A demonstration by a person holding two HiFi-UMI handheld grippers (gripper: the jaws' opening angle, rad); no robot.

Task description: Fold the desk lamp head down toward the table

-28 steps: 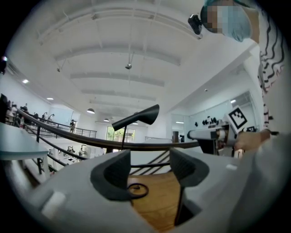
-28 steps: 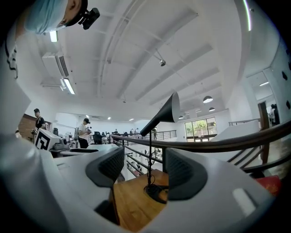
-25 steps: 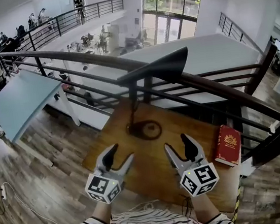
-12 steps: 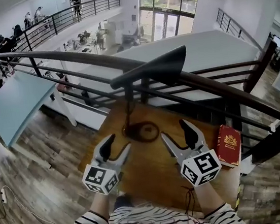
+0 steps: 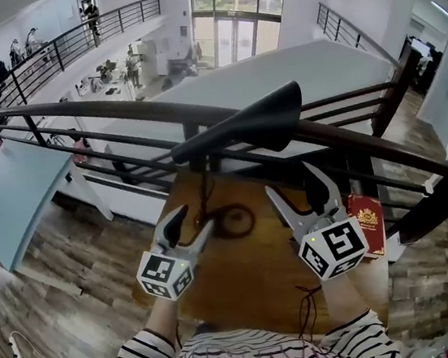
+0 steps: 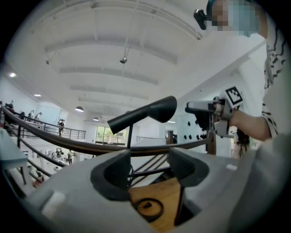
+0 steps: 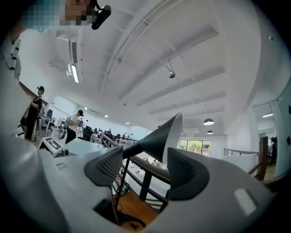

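Note:
A black desk lamp stands on the wooden table (image 5: 246,282). Its cone head (image 5: 241,123) is raised and roughly level on a thin stem, above a ring base (image 5: 231,220). My left gripper (image 5: 190,222) is open and empty, just left of the base and low. My right gripper (image 5: 294,183) is higher, just below the wide end of the head; its jaws have just been opening wider and nothing is between them. The head (image 6: 143,114) and base (image 6: 149,208) lie ahead in the left gripper view. In the right gripper view the head (image 7: 157,139) sits beyond the jaws, untouched.
A red book (image 5: 366,221) lies at the table's right edge. A dark railing (image 5: 76,112) runs right behind the table, with a drop to a lower floor beyond it. Wood flooring lies to the left of the table.
Both grippers have moved forward toward the lamp. The right one has also risen to just under the lamp head. The lamp itself has not moved.

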